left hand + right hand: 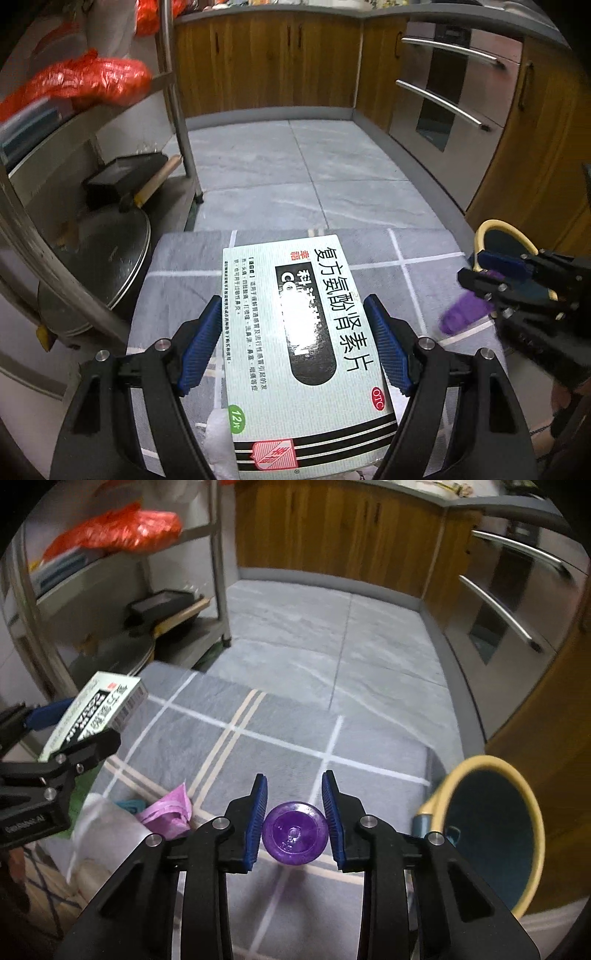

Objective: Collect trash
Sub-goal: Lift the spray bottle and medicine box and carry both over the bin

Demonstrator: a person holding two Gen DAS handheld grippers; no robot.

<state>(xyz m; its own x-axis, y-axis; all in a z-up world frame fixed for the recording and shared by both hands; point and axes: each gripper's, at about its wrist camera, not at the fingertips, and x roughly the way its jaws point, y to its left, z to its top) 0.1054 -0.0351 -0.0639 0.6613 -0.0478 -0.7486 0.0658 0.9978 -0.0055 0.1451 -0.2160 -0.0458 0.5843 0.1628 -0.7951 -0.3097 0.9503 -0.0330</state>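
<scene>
A white and green medicine box [295, 332] with black bands and Chinese print sits between the blue pads of my left gripper [295, 347], which is shut on its long sides. Seen from the right wrist, that box [96, 705] hangs above the cloth in the left gripper [74, 727]. My right gripper [294, 808] is shut on a small purple bottle [295, 834], whose round end faces the camera. From the left wrist the purple bottle [463, 314] shows blurred in the right gripper [480, 295], off the surface.
A grey checked cloth [258, 746] covers the surface below; a pink wrapper [170, 812] and crumpled white plastic [99, 823] lie on it at left. A yellow-rimmed bin [537, 812] stands at right. A metal rack [177, 92] with pans is at left, wooden cabinets and an oven [443, 92] behind.
</scene>
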